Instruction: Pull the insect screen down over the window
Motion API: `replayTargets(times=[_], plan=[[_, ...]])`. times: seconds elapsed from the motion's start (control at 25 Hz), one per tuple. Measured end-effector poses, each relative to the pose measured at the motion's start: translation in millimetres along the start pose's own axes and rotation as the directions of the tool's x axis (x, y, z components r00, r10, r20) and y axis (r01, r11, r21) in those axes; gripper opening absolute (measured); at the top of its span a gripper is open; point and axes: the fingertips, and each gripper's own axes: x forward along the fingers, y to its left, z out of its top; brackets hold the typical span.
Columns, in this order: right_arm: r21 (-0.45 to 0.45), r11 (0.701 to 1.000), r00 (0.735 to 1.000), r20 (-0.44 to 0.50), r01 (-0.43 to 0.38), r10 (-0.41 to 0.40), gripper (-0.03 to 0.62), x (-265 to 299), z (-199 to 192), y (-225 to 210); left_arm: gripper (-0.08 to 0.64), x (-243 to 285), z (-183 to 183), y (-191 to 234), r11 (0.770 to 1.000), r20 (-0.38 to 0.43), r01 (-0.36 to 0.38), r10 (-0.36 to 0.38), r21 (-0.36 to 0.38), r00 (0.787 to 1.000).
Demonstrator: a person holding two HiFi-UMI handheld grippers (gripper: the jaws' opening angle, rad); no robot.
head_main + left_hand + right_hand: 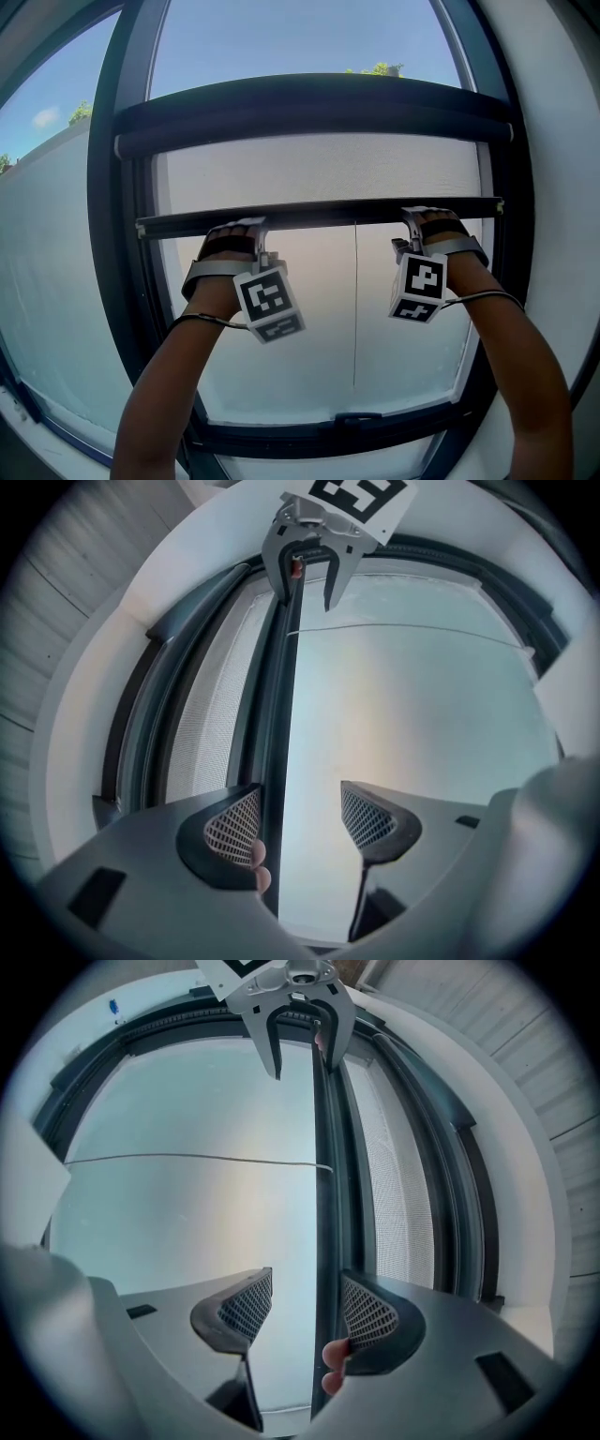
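Two tongs are raised to the pull bar of the insect screen, which is drawn partway down inside the dark window frame. The screen is seen as a pale grey, finely woven sheet. It is stretched flat between a dark roller cassette near the top of the frame and the slim dark bar roughly halfway down the frame. The bar's long axis is laid level, from the frame's left upright to its right upright, and the sheet above it is hung square to the frame. A thin cord is hung from the bar's middle toward the frame's bottom rail.

The left tongs are set at the bar near the frame's left upright, and the right tongs near its right upright. Both are released: in each gripper view the jaws are spread wide, with the bar passed lengthwise between them. In both views the bar is held close to the ribbed pad on the side toward the top of the frame and appears to touch it, though contact cannot be confirmed. The opposite pad is kept well apart from the bar. Fingertips are seen curled beside the bar at the left tongs, and likewise at the right.
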Motion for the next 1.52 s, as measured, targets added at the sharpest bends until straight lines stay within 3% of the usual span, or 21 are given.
replayTargets(times=[0.16,0.6,0.88,1.04,1.16,1.52], plan=[[-0.012,0.999,0.999,0.005,-0.038,0.038,0.209,-8.2,-1.4,18.8,0.268,-8.7,-0.8,-20.9,0.993,0.001,0.118,-0.118,-0.031,0.993],[-0.004,0.992,0.992,-0.002,-0.125,0.125,0.209,-23.3,3.8,62.4,0.268,-23.0,-6.6,-64.9,0.982,-0.047,0.187,-0.187,-0.018,0.981],[-0.021,0.972,0.972,-0.020,-0.235,0.234,0.209,-34.4,4.6,90.9,0.259,-36.5,-6.2,-96.7,0.942,-0.009,0.330,-0.331,-0.062,0.944],[-0.035,0.956,0.957,-0.028,-0.290,0.289,0.209,-40.7,5.0,102.1,0.257,-42.0,-8.7,-108.4,0.933,-0.048,0.360,-0.359,0.002,0.932],[-0.037,0.951,0.951,-0.026,-0.308,0.307,0.209,-45.7,5.1,106.8,0.225,-48.6,-7.4,-109.6,0.923,-0.029,0.384,-0.384,-0.011,0.923],[-0.044,0.923,0.924,-0.047,-0.382,0.380,0.209,-58.7,7.9,117.1,0.225,-60.3,-11.5,-121.4,0.895,-0.036,0.445,-0.445,-0.001,0.895]])
